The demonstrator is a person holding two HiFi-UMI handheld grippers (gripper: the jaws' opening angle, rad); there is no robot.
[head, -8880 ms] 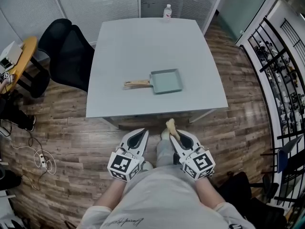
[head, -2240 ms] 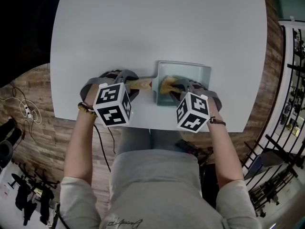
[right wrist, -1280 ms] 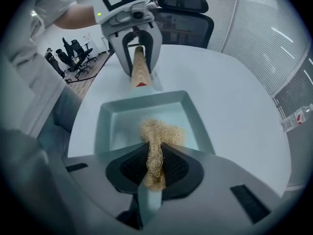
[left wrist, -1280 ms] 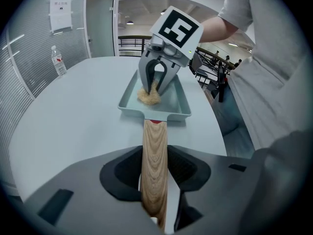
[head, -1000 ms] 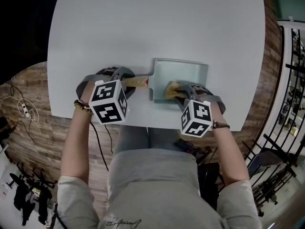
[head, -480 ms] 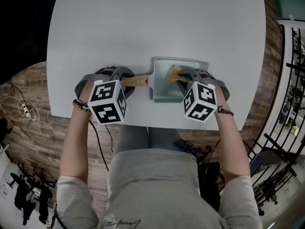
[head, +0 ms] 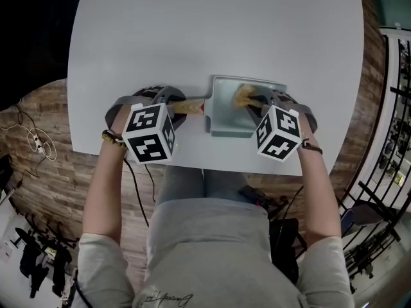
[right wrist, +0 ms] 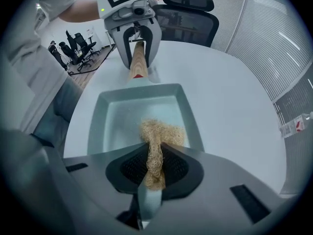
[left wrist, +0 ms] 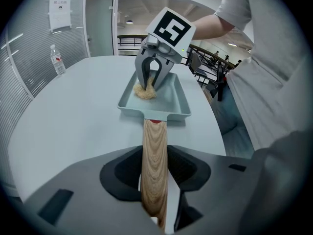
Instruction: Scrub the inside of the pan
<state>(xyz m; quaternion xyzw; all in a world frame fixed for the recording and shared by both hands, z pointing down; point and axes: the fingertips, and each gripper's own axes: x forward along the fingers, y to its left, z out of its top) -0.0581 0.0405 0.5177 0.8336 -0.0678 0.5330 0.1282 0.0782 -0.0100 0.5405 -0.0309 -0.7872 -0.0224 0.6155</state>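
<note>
Since a second ago, my right claw [head: 249,100] has carried the tan, fibrous scrubber [head: 242,95] from the near side of the pan [head: 221,119] to its far side. This claw's jaws are clamped tight on the scrubber's upper tuft, and the loose lower end rests on the pan's floor close to the far wall. My left claw [head: 174,106] has stayed put. It points steeply down, jaws closed on the wooden handle [head: 189,106], which runs between them. The pan is a pale blue-green rectangle lying flat on the white tabletop [head: 212,31], near the edge closest to me, with its handle pointing to my left. A water bottle [left wrist: 57,60] stands at the tabletop's far end.
</note>
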